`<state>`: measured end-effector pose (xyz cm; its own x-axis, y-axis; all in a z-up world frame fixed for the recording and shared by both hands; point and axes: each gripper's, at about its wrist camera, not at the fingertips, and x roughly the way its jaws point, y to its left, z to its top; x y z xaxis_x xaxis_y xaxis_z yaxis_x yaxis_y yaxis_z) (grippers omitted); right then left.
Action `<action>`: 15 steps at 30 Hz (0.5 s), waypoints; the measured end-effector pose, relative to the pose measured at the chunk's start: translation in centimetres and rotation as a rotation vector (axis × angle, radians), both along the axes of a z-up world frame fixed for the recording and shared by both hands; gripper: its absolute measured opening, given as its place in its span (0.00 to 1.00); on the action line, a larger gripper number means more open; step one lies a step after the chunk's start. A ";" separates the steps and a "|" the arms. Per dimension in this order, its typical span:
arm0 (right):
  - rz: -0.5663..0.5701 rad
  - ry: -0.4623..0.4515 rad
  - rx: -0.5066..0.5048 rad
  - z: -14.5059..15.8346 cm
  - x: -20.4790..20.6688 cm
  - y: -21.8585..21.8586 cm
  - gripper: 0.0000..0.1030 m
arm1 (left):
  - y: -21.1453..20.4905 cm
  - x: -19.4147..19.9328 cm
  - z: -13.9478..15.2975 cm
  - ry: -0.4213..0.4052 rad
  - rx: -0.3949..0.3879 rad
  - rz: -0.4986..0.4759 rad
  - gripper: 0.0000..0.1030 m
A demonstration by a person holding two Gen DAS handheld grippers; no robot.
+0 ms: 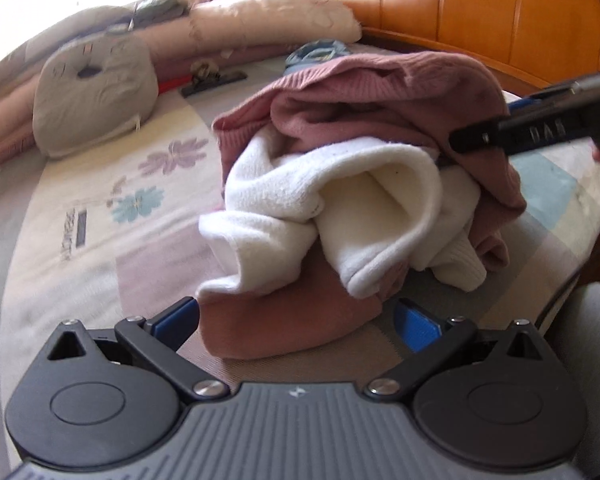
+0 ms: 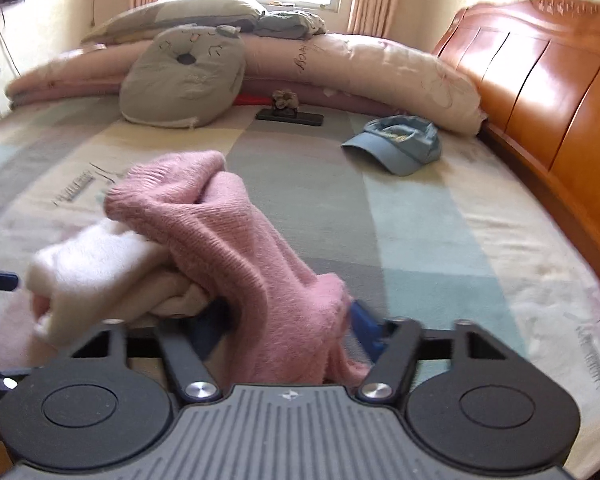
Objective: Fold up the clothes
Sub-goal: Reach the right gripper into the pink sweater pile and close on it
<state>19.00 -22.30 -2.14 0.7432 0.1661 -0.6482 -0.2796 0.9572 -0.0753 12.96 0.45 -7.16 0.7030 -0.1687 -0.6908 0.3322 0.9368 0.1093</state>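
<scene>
A crumpled pink sweater [image 1: 380, 96] lies heaped on the bed with a white garment [image 1: 340, 208] tangled in its middle. My left gripper [image 1: 296, 316] is open at the near edge of the heap, a pink fold [image 1: 284, 332] lying between its wide-set blue fingers [image 1: 416, 328]. My right gripper [image 1: 460, 140] comes in from the right and bites the sweater's upper right side. In the right wrist view, that gripper [image 2: 286, 328] is shut on a bunched strip of the pink sweater [image 2: 236, 240], which fills the gap between its fingers. The white garment [image 2: 96, 264] sits to its left.
The patchwork bedspread [image 2: 440, 240] stretches beyond the heap. A blue cap [image 2: 396, 144], a grey animal-face cushion [image 2: 180, 80], a black flat object [image 2: 290, 117] and rolled quilts [image 2: 380, 64] lie further back. The wooden headboard [image 2: 540, 92] bounds the right side.
</scene>
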 end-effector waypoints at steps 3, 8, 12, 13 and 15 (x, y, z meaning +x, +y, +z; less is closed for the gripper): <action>0.055 0.000 -0.002 0.4 -0.1 0.5 0.37 | 0.0 -0.2 0.1 -0.016 0.003 -0.018 0.99; 0.133 0.005 -0.073 0.4 0.4 2.2 0.15 | 0.0 -0.1 0.6 -0.012 0.005 -0.027 0.99; 0.128 -0.001 -0.101 1.3 2.2 1.5 0.13 | 1.3 -0.1 1.7 -0.014 -0.064 -0.056 0.99; 0.117 -0.004 -0.106 1.7 3.0 1.1 0.13 | 1.7 0.2 2.1 -0.006 -0.094 -0.060 0.99; 0.094 -0.010 -0.117 2.5 4.6 0.2 0.13 | 2.7 0.8 2.9 0.013 -0.143 -0.054 0.99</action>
